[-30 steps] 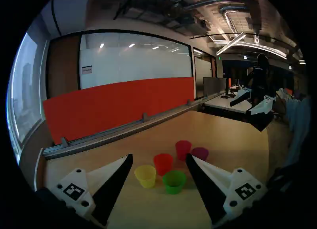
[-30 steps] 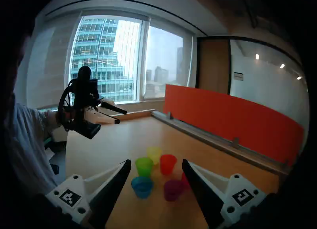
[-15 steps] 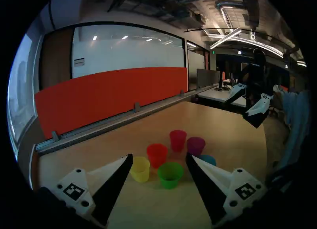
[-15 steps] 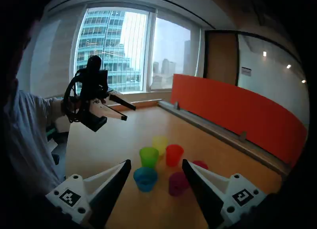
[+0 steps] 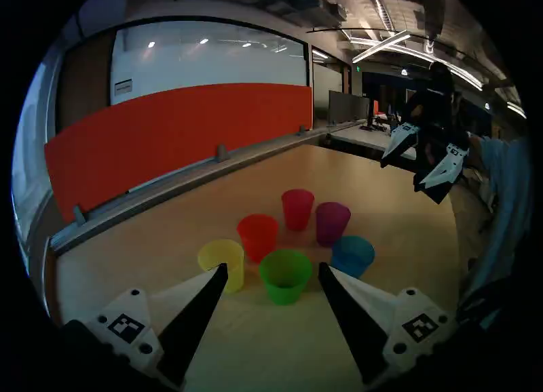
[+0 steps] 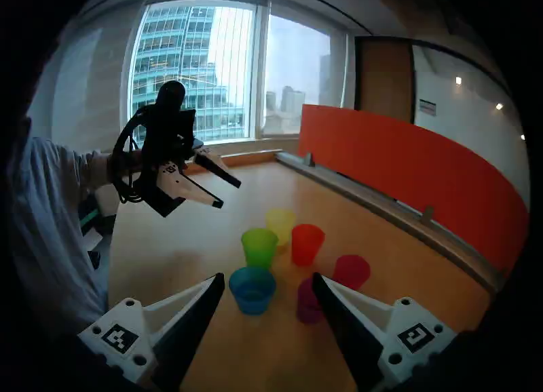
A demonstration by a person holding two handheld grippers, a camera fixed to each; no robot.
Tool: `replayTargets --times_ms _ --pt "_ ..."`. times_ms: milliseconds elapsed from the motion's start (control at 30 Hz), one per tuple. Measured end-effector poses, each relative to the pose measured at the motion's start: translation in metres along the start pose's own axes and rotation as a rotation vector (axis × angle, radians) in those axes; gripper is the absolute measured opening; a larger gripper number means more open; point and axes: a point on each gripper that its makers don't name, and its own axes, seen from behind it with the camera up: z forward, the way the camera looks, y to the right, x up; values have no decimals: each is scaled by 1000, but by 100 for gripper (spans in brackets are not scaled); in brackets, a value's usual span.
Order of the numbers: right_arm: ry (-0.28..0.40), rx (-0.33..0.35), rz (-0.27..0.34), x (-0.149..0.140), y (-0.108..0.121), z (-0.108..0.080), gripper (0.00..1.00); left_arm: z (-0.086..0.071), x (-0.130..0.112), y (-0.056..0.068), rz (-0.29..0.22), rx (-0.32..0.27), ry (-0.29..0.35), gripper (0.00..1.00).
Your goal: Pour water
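Observation:
Several small plastic cups stand clustered on a wooden table (image 5: 400, 222): yellow (image 5: 221, 263), orange-red (image 5: 258, 236), green (image 5: 285, 277), pink (image 5: 297, 208), purple (image 5: 332, 222) and blue (image 5: 353, 255). My left gripper (image 5: 270, 270) hangs open just before the green cup, holding nothing. In the right gripper view the blue cup (image 6: 252, 290) is nearest, with the green cup (image 6: 259, 247) and purple cup (image 6: 307, 301) close by. My right gripper (image 6: 267, 278) is open above them. Each gripper appears in the other's view, open and in the air: right (image 5: 400, 176), left (image 6: 229, 194).
An orange partition (image 5: 176, 131) with a metal rail runs along the table's far edge. Large windows (image 6: 197, 73) lie beyond the table's end. A person's grey sleeve (image 6: 47, 222) is at the left of the right gripper view. More desks (image 5: 360, 131) stand farther off.
Both grippers have come in closer and tipped downward toward the cups. The blue cup has come into full sight in the left gripper view. Both stay open.

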Motion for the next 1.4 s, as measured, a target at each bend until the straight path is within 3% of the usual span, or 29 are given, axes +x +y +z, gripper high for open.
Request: replayTargets --times_ms 267,667,1400 --pt "-23 7 -12 -10 1 9 100 18 -26 9 10 -41 -75 100" --pt "-46 32 -2 -22 -4 25 100 52 -59 13 61 -65 -181 100" --pt "-65 53 -7 -32 -8 40 100 98 -67 16 33 -86 -192 100"
